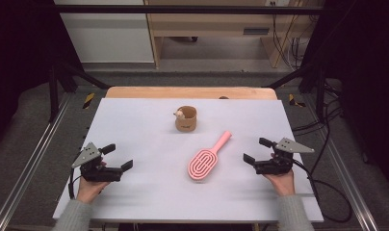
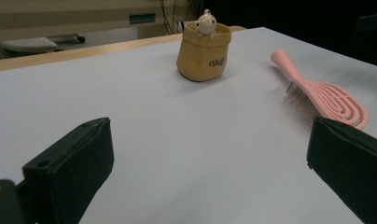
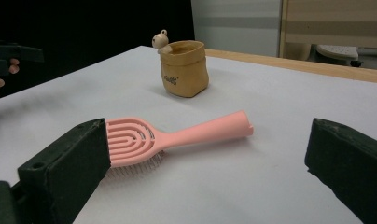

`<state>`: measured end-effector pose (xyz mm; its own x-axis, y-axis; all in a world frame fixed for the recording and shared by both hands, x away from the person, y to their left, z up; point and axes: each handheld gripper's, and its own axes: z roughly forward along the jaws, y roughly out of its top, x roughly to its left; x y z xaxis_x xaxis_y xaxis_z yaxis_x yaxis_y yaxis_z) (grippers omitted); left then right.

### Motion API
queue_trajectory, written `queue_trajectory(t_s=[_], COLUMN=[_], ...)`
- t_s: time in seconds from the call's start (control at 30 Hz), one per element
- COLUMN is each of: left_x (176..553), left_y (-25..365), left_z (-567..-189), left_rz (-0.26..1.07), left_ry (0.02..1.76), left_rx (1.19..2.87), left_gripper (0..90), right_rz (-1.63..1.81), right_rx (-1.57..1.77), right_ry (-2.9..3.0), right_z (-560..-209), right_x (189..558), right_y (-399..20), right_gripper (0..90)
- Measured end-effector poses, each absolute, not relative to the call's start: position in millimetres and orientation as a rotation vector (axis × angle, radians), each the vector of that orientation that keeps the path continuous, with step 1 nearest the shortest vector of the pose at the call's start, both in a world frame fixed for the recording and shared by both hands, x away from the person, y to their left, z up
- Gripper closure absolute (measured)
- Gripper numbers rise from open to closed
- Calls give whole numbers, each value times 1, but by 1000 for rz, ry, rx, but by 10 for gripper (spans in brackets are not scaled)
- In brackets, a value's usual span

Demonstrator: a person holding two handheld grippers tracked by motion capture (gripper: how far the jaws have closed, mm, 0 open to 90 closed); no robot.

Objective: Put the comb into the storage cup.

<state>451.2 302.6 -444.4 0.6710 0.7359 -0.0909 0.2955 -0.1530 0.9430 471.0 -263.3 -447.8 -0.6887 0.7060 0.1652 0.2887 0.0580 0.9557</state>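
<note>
Two items on the white desk (image 1: pixel 135 202): a pink hairbrush (image 1: pixel 208 158) and a tan pouch-shaped pot (image 1: pixel 186 119) with a small figure on its rim. Hairbrush lies near the desk's middle, bristles down, handle angled toward the far right corner; oval vented head, slim straight handle. Judged light, rigid plastic, somewhat slick; best taken across the handle, which stands clear of the bristles. Right gripper (image 1: pixel 259 150) sits just beside it, jaws apart, empty. Left gripper (image 1: pixel 118 156), near the left edge, likewise gapes empty.
</note>
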Motion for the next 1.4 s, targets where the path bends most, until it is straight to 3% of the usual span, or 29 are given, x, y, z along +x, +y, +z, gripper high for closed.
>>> queue_trajectory(t_s=[0.9, 1.23, 1.4], left_x=[453, 454, 454], left_y=[304, 304, 303], left_z=[-447, -448, -448], left_rz=[479, 480, 482], left_ry=[861, 867, 868], left_rx=[1755, 1751, 1750], left_gripper=[6, 5, 5], right_rz=[1592, 1559, 1547], right_rx=[1007, 1002, 1002], right_ry=[2042, 2043, 2035], right_z=[-445, -440, -437], right_x=[473, 477, 478], right_y=[-251, -241, -239], right_gripper=[15, 50, 109])
